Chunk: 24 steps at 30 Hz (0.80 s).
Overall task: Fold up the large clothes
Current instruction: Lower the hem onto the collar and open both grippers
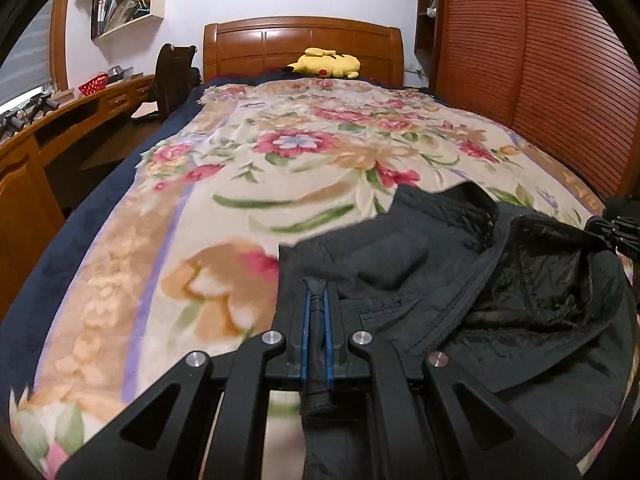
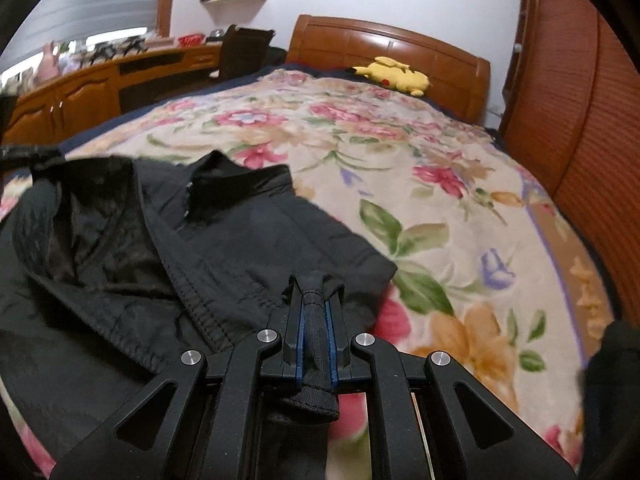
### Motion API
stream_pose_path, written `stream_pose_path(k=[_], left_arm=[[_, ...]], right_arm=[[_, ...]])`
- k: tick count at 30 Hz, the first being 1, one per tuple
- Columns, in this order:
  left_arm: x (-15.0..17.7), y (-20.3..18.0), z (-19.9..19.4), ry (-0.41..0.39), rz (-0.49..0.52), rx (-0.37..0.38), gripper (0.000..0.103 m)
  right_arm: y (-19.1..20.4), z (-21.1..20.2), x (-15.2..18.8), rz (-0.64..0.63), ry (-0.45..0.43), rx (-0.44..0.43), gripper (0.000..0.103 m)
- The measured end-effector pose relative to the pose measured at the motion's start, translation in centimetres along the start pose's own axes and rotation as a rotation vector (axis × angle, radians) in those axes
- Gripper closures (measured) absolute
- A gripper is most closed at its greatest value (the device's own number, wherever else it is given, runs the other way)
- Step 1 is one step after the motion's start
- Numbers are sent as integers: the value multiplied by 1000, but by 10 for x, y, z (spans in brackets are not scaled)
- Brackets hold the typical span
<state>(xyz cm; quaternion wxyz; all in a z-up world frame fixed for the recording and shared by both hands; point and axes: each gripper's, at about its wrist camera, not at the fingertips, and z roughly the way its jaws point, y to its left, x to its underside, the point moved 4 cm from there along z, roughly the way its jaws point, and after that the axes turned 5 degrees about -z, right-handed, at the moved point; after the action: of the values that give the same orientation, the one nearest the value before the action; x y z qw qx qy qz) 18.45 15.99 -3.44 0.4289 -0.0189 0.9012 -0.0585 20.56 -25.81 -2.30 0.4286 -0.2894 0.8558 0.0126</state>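
Your left view alone shows the right gripper at its right edge, pinching the jacket; your right view alone shows a dark sleeve at its lower right. The jacket lies spread on the blanket at the near end of the bed, collar away from you. Your left gripper is clamped on one edge of it, your right on a ribbed cuff, the jacket stretching between them.

Open blanket ahead, free from the jacket to the far plush at the headboard. Hemmed by the wardrobe right, desk and chair left.
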Motion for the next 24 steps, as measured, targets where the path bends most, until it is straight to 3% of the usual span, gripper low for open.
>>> stream_pose_path(k=[7,12,16,17,19,20,21,24], left_arm=[[-56,4,33,-40,-17,-26,100],[-86,7,54,-32,-53,-38,100],[-84,8,61,31,-45,-18,97],[-80,7,60,41,-36,-11,95],[-71,7,52,43,-12,-14,90],[-69,7,48,43,-4,-20,86],[-62,8,42,44,5,-28,83],[-44,7,23,43,24,-29,79]], right_arm=[[-38,36,-56,64,-46,23,97],[-70,94,-93,115,32,70,97],[-78,123,-92,154,118,70,96],[-78,123,-90,160,122,71,91],[-78,117,-85,159,118,98,71],[-79,112,-83,163,110,126,45],[-82,108,-81,176,98,125,25],[-86,89,-70,201,106,100,21]])
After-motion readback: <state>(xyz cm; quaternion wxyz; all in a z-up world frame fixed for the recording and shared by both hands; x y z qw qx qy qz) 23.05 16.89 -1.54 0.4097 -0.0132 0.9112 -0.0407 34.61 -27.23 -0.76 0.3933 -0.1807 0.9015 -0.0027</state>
